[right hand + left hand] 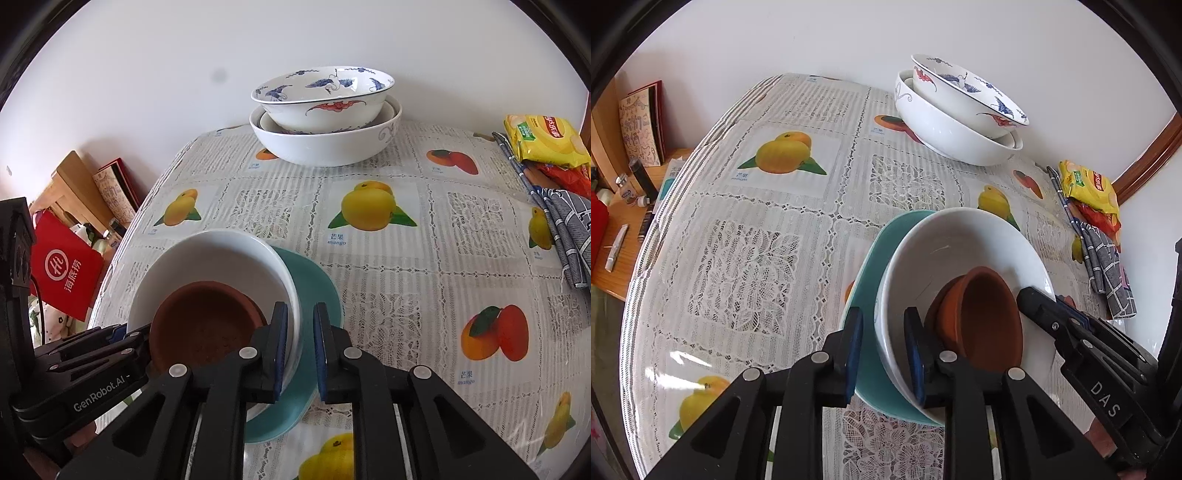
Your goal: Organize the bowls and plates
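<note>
A white bowl point(960, 240) point(214, 254) sits on a teal plate point(871, 266) point(317, 280) near the table's front. Nested brown clay bowls point(990, 317) point(207, 317) lie inside it. My left gripper point(882, 350) straddles the white bowl's near rim, one finger inside and one outside over the teal plate, with a gap showing, so it is open. My right gripper point(300, 347) straddles the opposite rim the same way, with teal showing beside the outer pad, and is open too. Each gripper shows at the edge of the other's view.
At the back by the wall a large white bowl point(945, 129) point(325, 144) holds a crane-patterned bowl point(967, 92) point(325, 99). Snack packets point(1089, 184) point(543, 140) and a grey checked cloth point(1108, 266) point(569, 229) lie at the right edge. A side shelf with books point(635, 125) stands left.
</note>
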A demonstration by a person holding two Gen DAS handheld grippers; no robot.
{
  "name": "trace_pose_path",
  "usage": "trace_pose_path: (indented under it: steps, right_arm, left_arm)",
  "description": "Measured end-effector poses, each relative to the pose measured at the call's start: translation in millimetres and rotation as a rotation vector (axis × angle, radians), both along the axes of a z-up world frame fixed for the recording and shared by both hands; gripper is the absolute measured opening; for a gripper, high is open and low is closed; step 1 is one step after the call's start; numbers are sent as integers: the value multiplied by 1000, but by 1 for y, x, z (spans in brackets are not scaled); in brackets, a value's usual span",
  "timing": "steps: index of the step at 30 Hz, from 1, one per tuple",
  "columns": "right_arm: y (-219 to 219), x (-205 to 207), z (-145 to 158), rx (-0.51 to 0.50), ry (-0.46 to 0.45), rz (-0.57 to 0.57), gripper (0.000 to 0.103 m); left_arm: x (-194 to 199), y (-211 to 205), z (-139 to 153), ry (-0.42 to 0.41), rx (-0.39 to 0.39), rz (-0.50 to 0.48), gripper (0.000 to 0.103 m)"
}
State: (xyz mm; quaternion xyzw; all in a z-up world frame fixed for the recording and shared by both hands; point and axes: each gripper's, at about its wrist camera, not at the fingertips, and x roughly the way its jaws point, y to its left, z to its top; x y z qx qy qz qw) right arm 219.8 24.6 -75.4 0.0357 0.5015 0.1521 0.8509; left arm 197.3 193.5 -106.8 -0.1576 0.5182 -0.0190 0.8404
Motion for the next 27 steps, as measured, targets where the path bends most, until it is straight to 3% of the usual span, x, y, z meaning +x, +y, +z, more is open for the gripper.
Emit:
trace_pose_path:
  steps: [8,11,17,20,27]
  right_arm:
    - [-6,-19,8,-3,-29,6,21]
    - [-8,-27,12,8,-32,7,22]
    - [-15,-44,22,18,-55,6,22]
    - [-22,-54,28,16,-69,1,22]
    - [-57,-90,49,-69,-156,-49,41]
  left_arm:
    - [-18,-4,10,-9,16,3,29]
    - [-26,-5,14,-12,48,20,43]
    - [-42,-7,23,-34,48,24,47]
    - [-52,-14,31,-56,85,28,47]
    - [-78,-46,54,-143,113,1,55]
